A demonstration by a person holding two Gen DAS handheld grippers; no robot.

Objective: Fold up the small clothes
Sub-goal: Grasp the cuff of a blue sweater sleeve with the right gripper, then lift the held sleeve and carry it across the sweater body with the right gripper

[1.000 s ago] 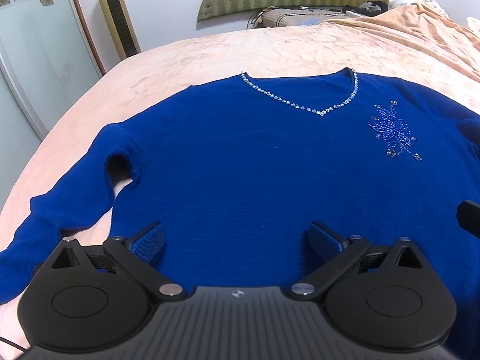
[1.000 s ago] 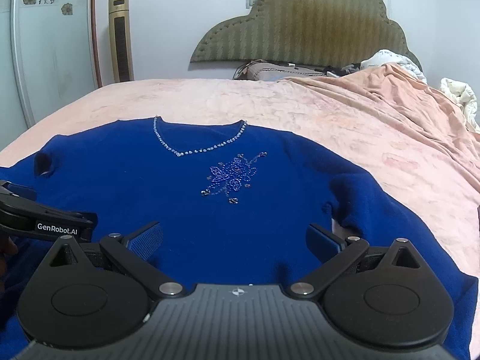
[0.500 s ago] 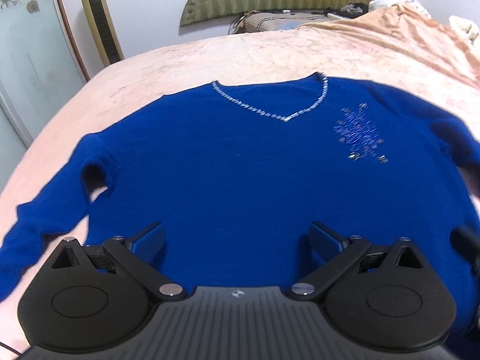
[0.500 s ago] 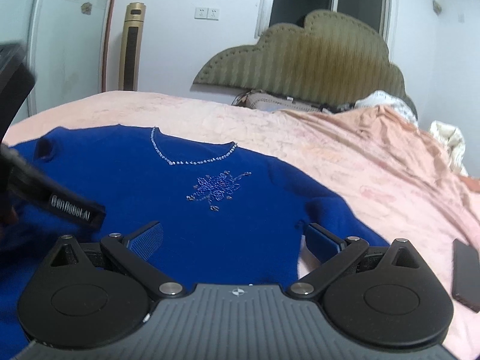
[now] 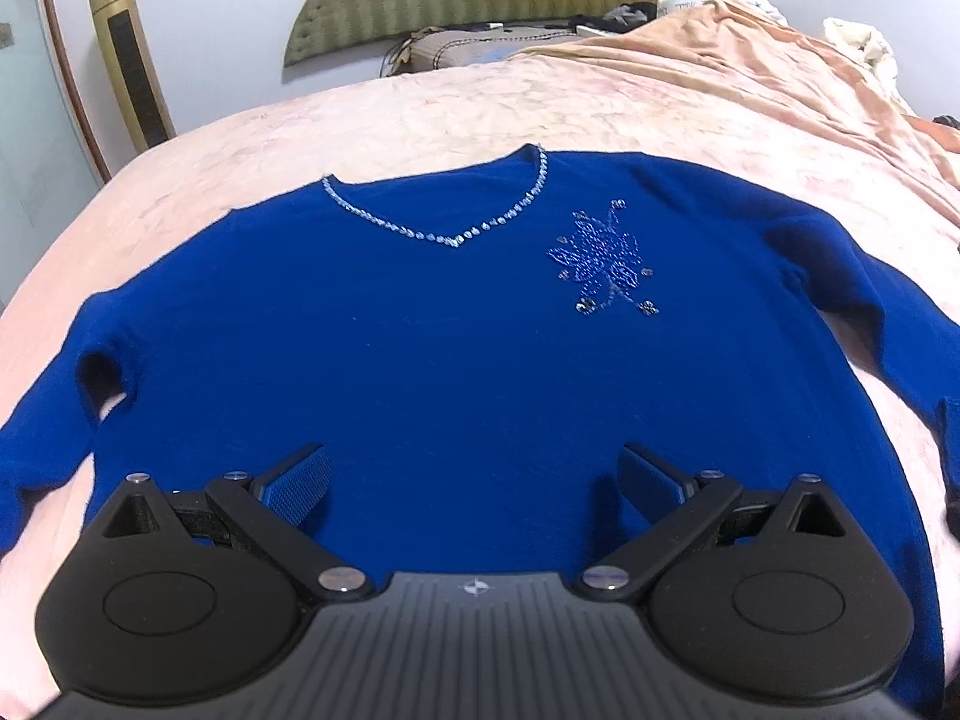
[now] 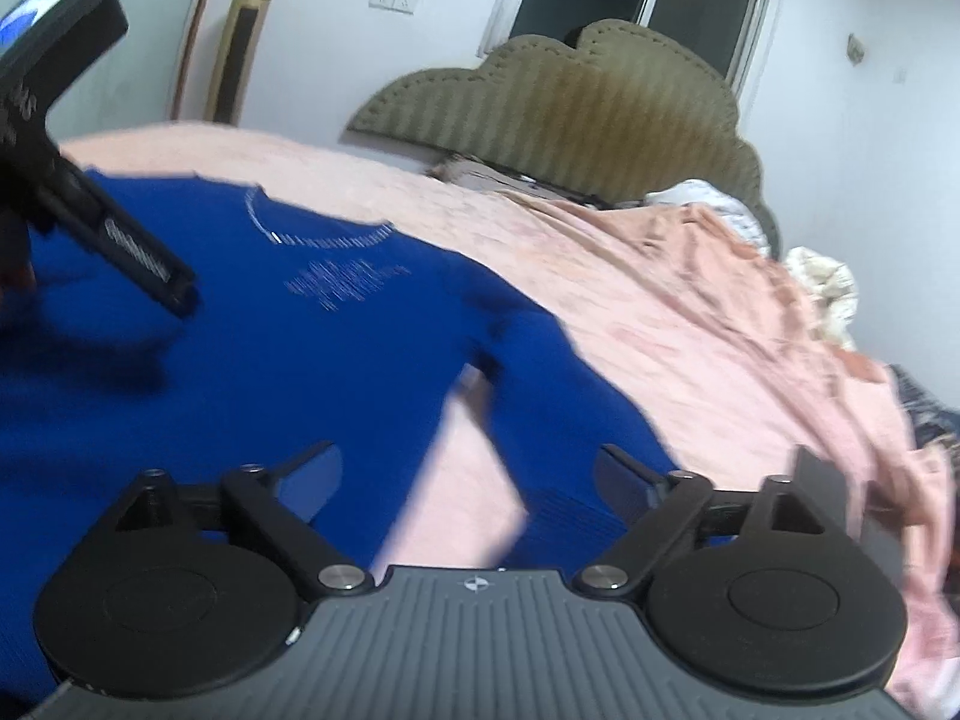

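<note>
A royal-blue long-sleeved sweater [image 5: 420, 348] lies flat, front up, on the pink bed [image 5: 420, 114], with a beaded V-neck [image 5: 444, 234] and a beaded flower [image 5: 600, 258] on the chest. My left gripper [image 5: 474, 474] hovers open over the sweater's lower body, nothing between its blue pads. My right gripper [image 6: 465, 474] hangs over the sweater's right sleeve [image 6: 576, 420] and the strip of bed beside the body; its jaws are closing but still wide, gripping nothing. The left gripper's body [image 6: 78, 180] shows at the left of the blurred right wrist view.
A padded olive headboard [image 6: 570, 96] and pillows stand at the far end. A crumpled peach blanket [image 6: 720, 276] covers the bed's right side. A gold tower fan [image 5: 126, 54] and a glass door stand at the left. A dark flat object [image 6: 822, 480] lies by the right gripper.
Both grippers have swung rightward. The right wrist view has shifted from the sweater's chest to its right sleeve and rolled, and its jaws have narrowed a little. The sweater has not moved.
</note>
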